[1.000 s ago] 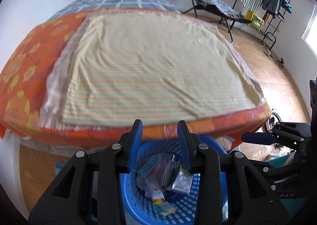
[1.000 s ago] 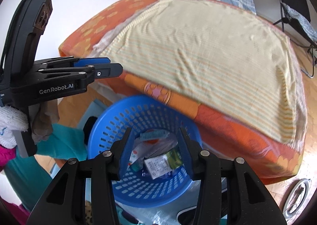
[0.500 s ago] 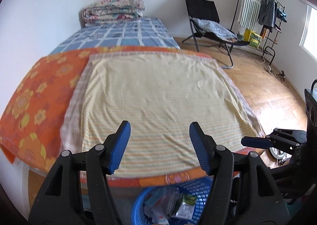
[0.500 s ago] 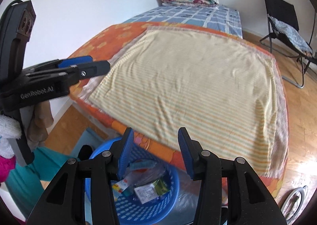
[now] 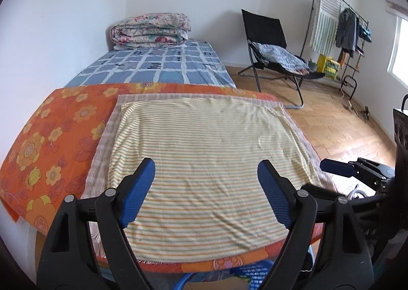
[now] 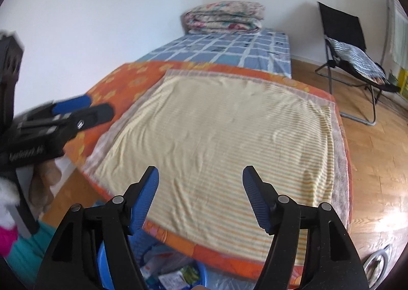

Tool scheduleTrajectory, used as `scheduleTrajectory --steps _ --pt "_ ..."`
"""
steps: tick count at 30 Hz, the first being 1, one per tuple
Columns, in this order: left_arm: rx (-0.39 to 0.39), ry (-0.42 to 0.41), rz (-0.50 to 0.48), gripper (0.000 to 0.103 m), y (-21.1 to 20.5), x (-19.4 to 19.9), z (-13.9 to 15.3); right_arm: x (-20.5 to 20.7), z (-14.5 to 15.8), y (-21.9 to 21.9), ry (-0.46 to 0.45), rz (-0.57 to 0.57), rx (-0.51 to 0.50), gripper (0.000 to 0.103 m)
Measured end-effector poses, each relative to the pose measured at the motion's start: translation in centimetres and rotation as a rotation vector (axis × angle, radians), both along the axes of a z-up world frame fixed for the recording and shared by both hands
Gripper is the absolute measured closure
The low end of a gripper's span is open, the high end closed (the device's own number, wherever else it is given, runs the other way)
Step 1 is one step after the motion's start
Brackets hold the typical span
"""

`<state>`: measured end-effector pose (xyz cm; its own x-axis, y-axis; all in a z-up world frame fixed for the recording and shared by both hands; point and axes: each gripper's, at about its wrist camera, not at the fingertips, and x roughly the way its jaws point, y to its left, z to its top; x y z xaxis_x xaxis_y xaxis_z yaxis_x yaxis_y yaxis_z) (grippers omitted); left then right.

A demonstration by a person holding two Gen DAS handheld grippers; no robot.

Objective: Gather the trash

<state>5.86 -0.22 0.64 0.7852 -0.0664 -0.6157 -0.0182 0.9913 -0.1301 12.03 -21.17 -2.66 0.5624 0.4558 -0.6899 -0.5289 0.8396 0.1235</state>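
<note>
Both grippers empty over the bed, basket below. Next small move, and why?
Probably pan both grippers across the room to find more trash. The left gripper and right gripper have just been opening, with nothing between the jaws; wrappers already lie in the blue basket, and the striped blanket shows no litter.

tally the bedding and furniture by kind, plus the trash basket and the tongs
Tongs: 2, left tongs and right tongs, both open and empty
Blue trash basket: 1
Striped yellow sheet: 1
Orange floral cover: 1
Blue checked sheet: 1
Folded floral quilt: 1
Black folding chair: 1
Clothes rack: 1
Total: 9
</note>
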Motion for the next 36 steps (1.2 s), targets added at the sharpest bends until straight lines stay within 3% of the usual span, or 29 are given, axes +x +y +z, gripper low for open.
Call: scheduleTrajectory --steps 7,10,18,36 --pt "-0.011 -0.018 0.031 0.016 0.2 1.0 0.7 1.4 1.9 -0.6 -0.043 -0.082 0.083 0.035" --pt "-0.001 -0.015 0.044 0.01 0.1 1.2 0.9 1.7 2.4 -0.4 -0.057 -0.094 0.091 0.035" --pt "0.023 -0.03 0.07 0.003 0.1 1.4 1.0 2.4 2.1 0.4 -0.048 -0.107 0.086 0.034" --pt "-0.036 0.023 0.119 0.002 1.3 1.1 0.0 2.2 1.5 0.7 -0.048 -0.111 0.069 0.034"
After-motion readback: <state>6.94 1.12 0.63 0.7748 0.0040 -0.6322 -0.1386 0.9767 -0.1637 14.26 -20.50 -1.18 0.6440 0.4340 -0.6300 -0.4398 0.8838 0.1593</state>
